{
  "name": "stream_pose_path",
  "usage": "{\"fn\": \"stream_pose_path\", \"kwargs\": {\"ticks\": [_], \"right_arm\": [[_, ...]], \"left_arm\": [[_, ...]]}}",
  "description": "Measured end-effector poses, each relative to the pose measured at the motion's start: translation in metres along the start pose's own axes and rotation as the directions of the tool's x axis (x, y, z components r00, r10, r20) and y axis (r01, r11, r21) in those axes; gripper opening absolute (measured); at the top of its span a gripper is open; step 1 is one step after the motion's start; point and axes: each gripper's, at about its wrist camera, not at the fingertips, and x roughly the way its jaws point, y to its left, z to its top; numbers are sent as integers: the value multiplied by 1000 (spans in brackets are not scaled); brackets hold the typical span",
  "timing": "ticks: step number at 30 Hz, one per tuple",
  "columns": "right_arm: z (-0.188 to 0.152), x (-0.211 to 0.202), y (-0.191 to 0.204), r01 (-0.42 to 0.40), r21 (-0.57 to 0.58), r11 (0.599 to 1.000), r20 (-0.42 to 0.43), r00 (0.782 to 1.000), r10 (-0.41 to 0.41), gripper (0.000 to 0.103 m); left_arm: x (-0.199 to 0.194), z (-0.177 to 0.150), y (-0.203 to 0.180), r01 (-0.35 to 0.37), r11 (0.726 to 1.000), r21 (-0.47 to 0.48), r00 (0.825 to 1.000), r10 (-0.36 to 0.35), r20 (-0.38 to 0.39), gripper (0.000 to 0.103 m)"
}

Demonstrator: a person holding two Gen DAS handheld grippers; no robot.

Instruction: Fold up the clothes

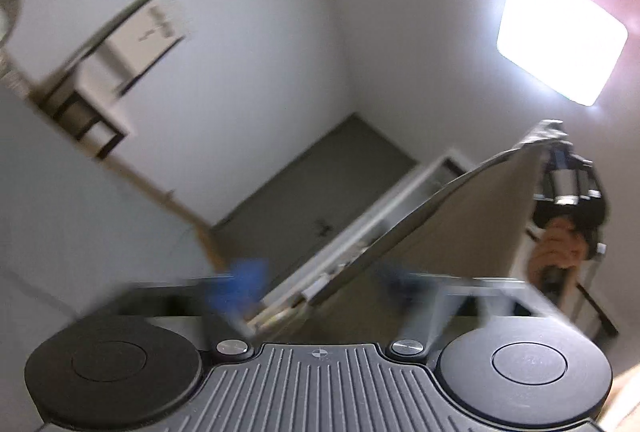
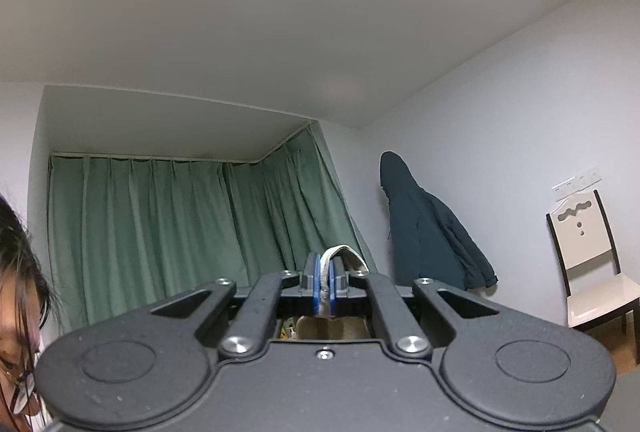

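Beige garment stretched between two raised grippers

Right of the green curtain (image 2: 192, 232) hang a dark jacket (image 2: 428, 232) and stands a chair (image 2: 592, 260); the garment (image 1: 440, 232) spans both: right gripper (image 2: 324, 282) jaws clamp its hem, left gripper (image 1: 316, 286) jaws stand wide, blurred.

Left gripper (image 1: 320, 280): dark grey plastic body, ribbed centre plate w/ small crosshair mark, two round black caps lower left & lower right, two silver screws at linkage pivots, blue pads (image 1: 240, 284) on fingers, blurred. Right gripper (image 2: 324, 282): same dark grey housing, smooth plate, round caps at both lower corners, silver screws on black linkage arms, one small centre screw, blue pads (image 2: 317, 280). Person at far left edge of right wrist view: dark hair, glasses.
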Motion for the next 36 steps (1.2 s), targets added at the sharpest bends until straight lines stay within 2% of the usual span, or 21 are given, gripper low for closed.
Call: {"fn": "stream_pose_path", "kwargs": {"ticks": [2,7,10,11,12,13,14,15,18,21,24,27,29,32,36], "right_arm": [[1,-3,4,-5,-6,1000,1,1000,5,5],[3,1,15,-15,-35,999,7,1000,15,5],[4,-1,19,-17,-48,999,11,1000,17,5],[5,-2,20,-17,-50,999,10,1000,18,5],[4,-3,21,-16,-54,998,10,1000,17,5],[4,-4,21,-10,-57,998,14,1000,11,5],[3,-5,21,-3,-61,998,17,1000,4,5],[2,-6,21,4,-65,998,21,1000,-2,5],[0,-11,21,40,-75,996,40,999,-37,5],[-2,-15,22,102,-98,990,77,993,-94,5],[-4,-23,29,201,-162,966,152,972,-177,5],[-12,-32,41,298,-246,922,231,942,-243,5],[-16,-37,45,319,-265,910,254,933,-253,5],[-20,-44,50,335,-279,900,277,925,-259,5],[-24,-48,51,323,-289,901,274,930,-246,5]], "left_arm": [[0,-6,5,22,999,-30,999,-21,40,103],[31,-15,16,56,985,-161,998,-50,41,103],[48,-23,7,115,980,-162,993,-109,45,100],[52,-25,3,128,980,-150,992,-124,37,88],[53,-26,1,128,980,-151,992,-124,33,61],[54,-28,0,126,980,-152,992,-123,30,43],[54,-30,-1,124,980,-153,992,-122,26,19],[51,-29,-2,135,977,-165,991,-132,30,7],[35,-23,-12,143,982,-127,989,-136,61,4],[11,-1,-31,111,993,-49,985,-103,139,4],[-9,37,-66,-2,993,118,974,-25,225,4],[-28,77,-113,-96,949,299,947,-5,321,4],[-39,96,-146,-141,907,398,932,-14,363,4],[-50,116,-189,-203,831,518,909,-36,414,4],[-44,131,-222,-260,767,586,871,-75,485,4]]}}
